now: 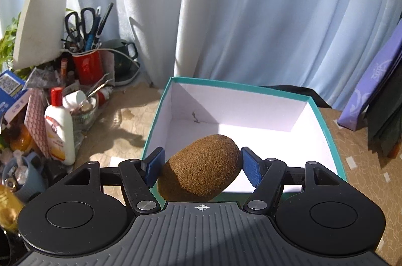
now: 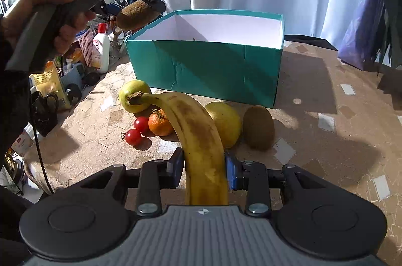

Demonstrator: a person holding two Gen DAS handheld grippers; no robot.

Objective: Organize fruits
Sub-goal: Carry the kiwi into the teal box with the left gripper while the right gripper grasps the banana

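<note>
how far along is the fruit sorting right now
Nothing is in the teal box yet. In hand: left gripper holds a kiwi above it, right gripper holds the banana. Left on the table: second kiwi, orange, two tomatoes, two yellow-green fruits.

Pale curtains (image 1: 251,14) hang behind the surface (image 2: 326,140); at its left edge sits clutter — a red cup (image 1: 88,66) (scissors (image 1: 79,22) inside) and a lotion bottle (image 1: 60,132).

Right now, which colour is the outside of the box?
Teal green on the outside of the box, white inside. The right wrist view shows it best.
</note>
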